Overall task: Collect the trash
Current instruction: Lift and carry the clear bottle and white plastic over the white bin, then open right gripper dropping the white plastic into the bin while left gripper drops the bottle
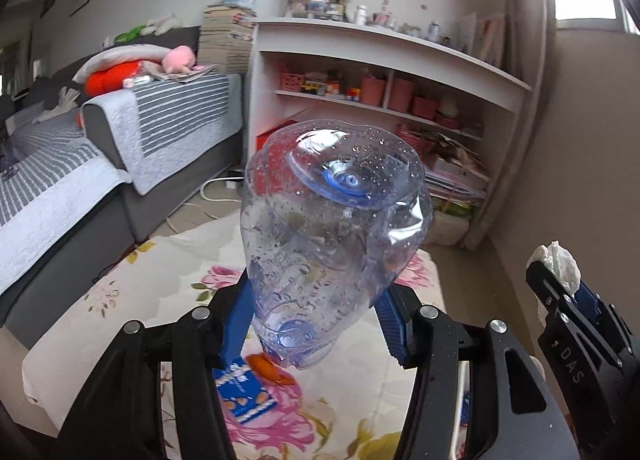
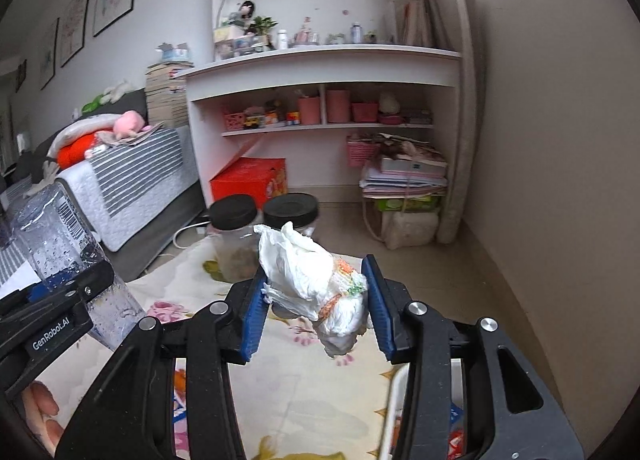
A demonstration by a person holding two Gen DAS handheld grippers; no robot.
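A: The left tool (image 1: 316, 324) is clenching the empty bottle (image 1: 336, 219) above the tabletop (image 1: 152, 280). Why?
B: It's trash. The right tool (image 2: 316, 310) is pinching the crumpled wrapper (image 2: 316, 284), probably awaiting a bin.

**A lived-in room around a flowered table**

A floral tablecloth (image 2: 288, 388) covers the table, and two jars with black lids (image 2: 234, 211) stand side by side at its far edge. A blue packet (image 1: 244, 392) lies on the cloth. Beyond, a red box (image 2: 250, 179) sits on the floor under white shelves (image 2: 320, 55) that hold pink containers (image 2: 338, 105) and small toys. A stack of papers and books (image 2: 404, 175) rests near the wall. At left, a grey sofa (image 1: 160, 147) wears a striped cover, with a pink plush toy (image 1: 180, 57) on its arm.
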